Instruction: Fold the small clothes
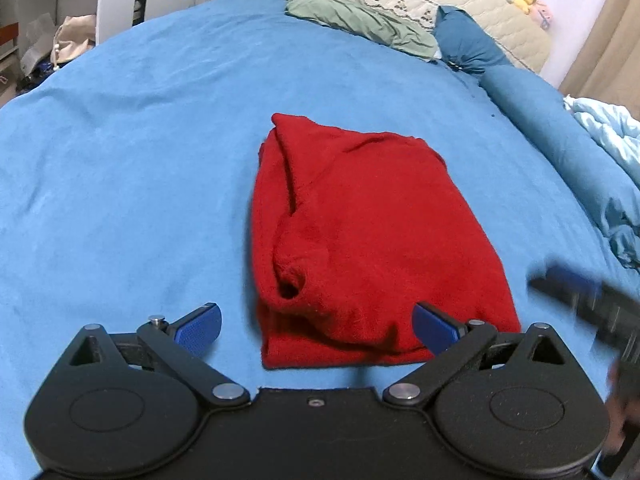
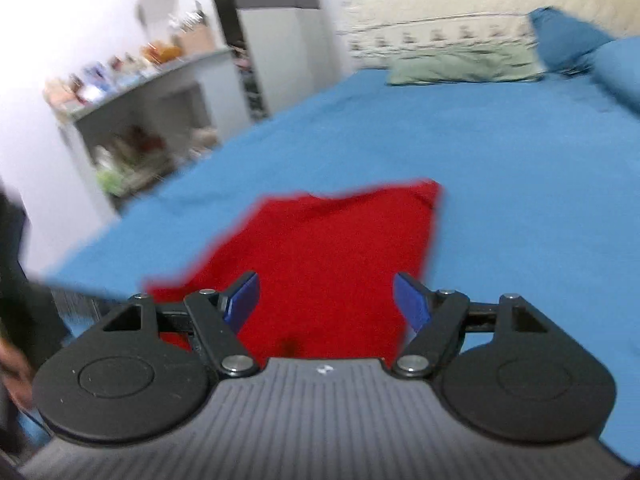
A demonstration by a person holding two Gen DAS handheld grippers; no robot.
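Both my grippers hang open over the folded red sweater.

I keep left gripper and right gripper released near its front hem, holding nothing, probably to choose the next fold.

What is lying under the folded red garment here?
The red garment rests directly on the blue bedsheet, which shows on all sides of it. Whatever lies beneath its folded layers is covered. Both the left gripper and right gripper are open, holding nothing.
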